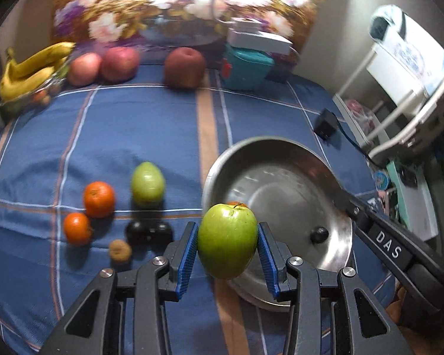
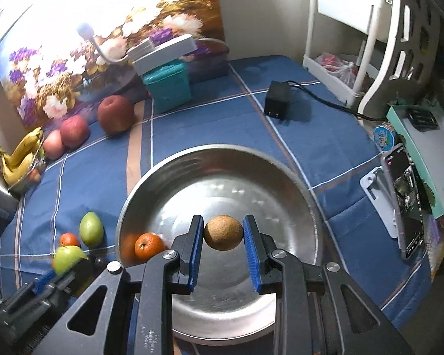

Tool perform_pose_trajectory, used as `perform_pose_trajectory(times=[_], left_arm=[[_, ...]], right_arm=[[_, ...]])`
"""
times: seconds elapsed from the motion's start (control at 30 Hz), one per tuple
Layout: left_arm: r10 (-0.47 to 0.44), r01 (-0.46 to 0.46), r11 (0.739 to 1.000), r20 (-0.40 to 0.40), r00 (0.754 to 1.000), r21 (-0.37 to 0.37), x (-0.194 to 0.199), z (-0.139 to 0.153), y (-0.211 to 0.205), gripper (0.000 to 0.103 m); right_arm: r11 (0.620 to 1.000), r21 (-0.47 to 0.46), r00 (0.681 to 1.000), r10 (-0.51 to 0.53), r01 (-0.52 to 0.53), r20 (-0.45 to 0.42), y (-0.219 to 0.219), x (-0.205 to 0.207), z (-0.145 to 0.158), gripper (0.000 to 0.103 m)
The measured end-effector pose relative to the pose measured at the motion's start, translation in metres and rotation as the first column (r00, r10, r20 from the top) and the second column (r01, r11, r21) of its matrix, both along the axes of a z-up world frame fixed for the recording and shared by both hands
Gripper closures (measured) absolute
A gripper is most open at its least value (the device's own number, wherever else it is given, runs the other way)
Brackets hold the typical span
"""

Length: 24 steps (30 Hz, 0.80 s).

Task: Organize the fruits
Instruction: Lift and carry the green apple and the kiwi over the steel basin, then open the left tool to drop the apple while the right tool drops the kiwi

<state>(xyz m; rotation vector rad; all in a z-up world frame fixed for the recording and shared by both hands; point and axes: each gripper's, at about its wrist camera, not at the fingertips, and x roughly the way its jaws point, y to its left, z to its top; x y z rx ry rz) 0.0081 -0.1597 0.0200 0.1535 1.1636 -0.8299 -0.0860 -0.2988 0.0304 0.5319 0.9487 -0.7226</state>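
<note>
My left gripper (image 1: 228,245) is shut on a green apple (image 1: 228,242), held above the near left rim of a steel bowl (image 1: 251,143). A dark fruit (image 1: 319,234) lies in the bowl, and an orange (image 1: 237,204) peeks out behind the apple. On the blue cloth to the left lie a green fruit (image 1: 148,182), two oranges (image 1: 99,198), dark plums (image 1: 148,232) and a small brown fruit (image 1: 120,250). My right gripper (image 2: 223,233) is shut on a round brown fruit (image 2: 223,232) over the bowl (image 2: 222,149), where the orange (image 2: 149,245) rests.
Bananas (image 1: 29,68) and red apples (image 1: 120,62) line the back by a floral panel. A teal box (image 1: 245,68) stands behind the bowl. A black adapter (image 2: 276,103) with its cable, a white rack (image 2: 340,59) and a phone on a stand (image 2: 405,201) are at the right.
</note>
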Motion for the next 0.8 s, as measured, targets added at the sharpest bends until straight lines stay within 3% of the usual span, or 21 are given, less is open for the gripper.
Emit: perform_pose_trajectory(times=[0.43, 0.8], left_arm=[[-0.094, 0.094, 0.995, 0.004, 0.996, 0.035, -0.016, -0.025, -0.029, 0.06], [-0.109, 0.108, 0.993, 0.025, 0.994, 0.045, -0.021, -0.029, -0.033, 0.061]], right_arm=[[0.997, 0.07, 1.0, 0.014, -0.012, -0.025, -0.004, 0.005, -0.023, 0.074], [0.994, 0.112, 0.999, 0.014, -0.009, -0.043, -0.008, 0.009, -0.036, 0.074]])
